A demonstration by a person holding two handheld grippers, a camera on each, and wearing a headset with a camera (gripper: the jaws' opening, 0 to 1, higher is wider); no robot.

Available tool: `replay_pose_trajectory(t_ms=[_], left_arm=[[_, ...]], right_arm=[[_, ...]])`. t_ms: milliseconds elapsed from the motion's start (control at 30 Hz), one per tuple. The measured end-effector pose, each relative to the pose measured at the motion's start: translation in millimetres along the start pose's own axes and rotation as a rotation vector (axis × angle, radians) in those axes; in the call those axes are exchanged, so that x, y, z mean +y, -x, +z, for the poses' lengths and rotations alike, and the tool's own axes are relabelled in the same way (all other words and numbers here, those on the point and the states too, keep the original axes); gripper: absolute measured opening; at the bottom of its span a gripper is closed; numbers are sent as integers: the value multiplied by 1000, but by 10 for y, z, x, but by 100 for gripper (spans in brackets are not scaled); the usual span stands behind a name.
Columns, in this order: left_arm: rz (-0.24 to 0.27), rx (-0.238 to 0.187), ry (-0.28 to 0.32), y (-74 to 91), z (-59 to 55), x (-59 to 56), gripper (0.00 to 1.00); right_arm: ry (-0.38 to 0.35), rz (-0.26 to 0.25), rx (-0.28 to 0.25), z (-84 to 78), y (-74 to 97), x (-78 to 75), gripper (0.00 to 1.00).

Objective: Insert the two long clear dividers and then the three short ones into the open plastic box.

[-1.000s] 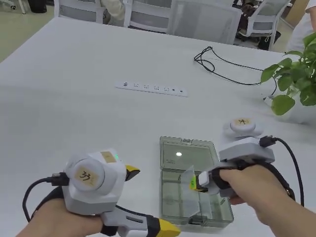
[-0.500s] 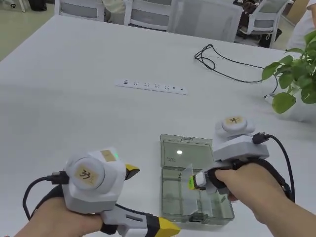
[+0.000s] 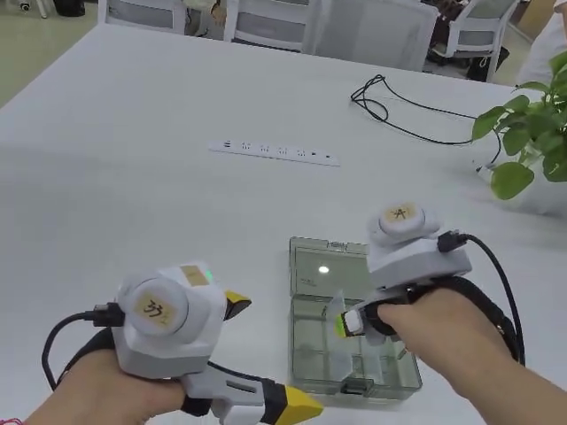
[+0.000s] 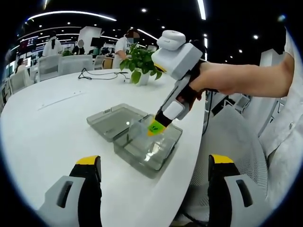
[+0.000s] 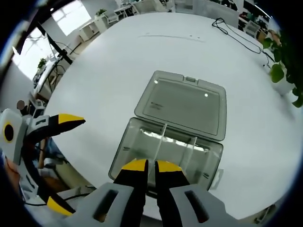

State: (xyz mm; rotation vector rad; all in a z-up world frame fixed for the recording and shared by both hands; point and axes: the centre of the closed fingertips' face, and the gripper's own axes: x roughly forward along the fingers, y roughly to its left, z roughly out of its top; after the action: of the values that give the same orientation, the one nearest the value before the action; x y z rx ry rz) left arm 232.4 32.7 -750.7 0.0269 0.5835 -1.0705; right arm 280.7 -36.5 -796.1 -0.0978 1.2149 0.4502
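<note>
Clear divider (image 3: 333,310) is hanging tilted over the tray of the open box (image 3: 297,354), above its left-middle part. It is not seated: its upper edge is standing clear of the rim. The lid (image 3: 330,264) is lying flat behind the tray, hinged at the far wall. The box is sitting on the white table (image 3: 159,177), close to the near edge.

Right gripper (image 3: 341,324) is pinching the divider, jaws drawn narrow, reaching in from the right. In the right gripper view the sheet is showing edge-on between the jaws, running straight ahead from the near wall toward the hinge side, so its long axis is crossing the tray rather than following the hinge. Slots lie directly below, so the next move is probably a straight push down with the sheet held upright. How many dividers are already seated cannot be told.

Left gripper (image 3: 268,356) is idling left of the box, jaws wide, carrying nothing. The right is the nearer one. Power strip (image 3: 275,152) is lying well beyond.
</note>
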Motion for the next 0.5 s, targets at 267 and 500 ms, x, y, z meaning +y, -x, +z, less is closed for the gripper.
replay_pose_trajectory(t_ms=[267, 500], left_arm=[[2, 1, 0, 0, 7, 9, 96], [2, 2, 1, -7, 18, 14, 96]], right_arm=[[47, -13, 6, 3, -22, -4, 7], [31, -1, 9, 18, -1, -16, 7]])
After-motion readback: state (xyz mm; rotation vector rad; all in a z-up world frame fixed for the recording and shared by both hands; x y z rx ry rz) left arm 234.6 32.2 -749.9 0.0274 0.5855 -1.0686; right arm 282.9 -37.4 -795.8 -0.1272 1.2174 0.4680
